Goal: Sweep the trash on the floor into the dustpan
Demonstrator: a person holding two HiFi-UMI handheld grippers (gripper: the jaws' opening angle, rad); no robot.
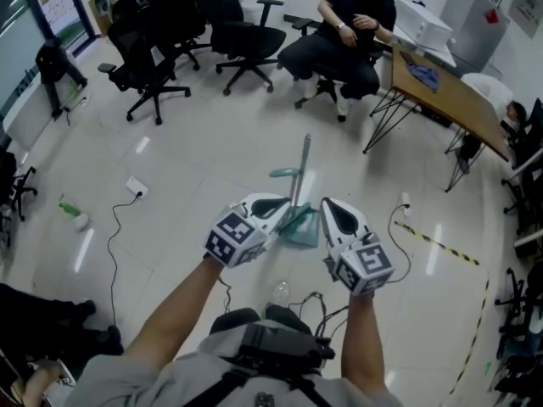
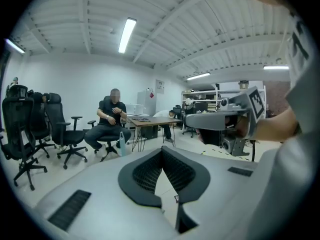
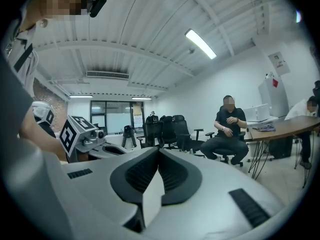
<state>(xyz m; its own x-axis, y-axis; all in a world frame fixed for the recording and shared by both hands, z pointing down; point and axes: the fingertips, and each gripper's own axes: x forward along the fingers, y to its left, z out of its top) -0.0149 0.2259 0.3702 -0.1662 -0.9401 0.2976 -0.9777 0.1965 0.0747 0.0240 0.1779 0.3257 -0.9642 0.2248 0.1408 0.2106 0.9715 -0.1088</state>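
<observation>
COUNT | grippers: 2 – left gripper (image 1: 280,206), right gripper (image 1: 329,206) | dustpan (image 1: 299,225): 1 | wooden table (image 1: 450,100): 1 | green bottle (image 1: 68,208) on floor: 1 | white power strip (image 1: 136,186): 1 | seated person (image 1: 348,24) in black: 1

Floor (image 1: 212,134) glossy, smooth, light-reflecting; dustpan (image 1: 301,227) translucent green plastic; table (image 1: 454,102) top matt brown wood.

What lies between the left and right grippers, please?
A green long-handled dustpan on the floor shows between the left gripper and the right gripper in the head view; neither holds it.
</observation>
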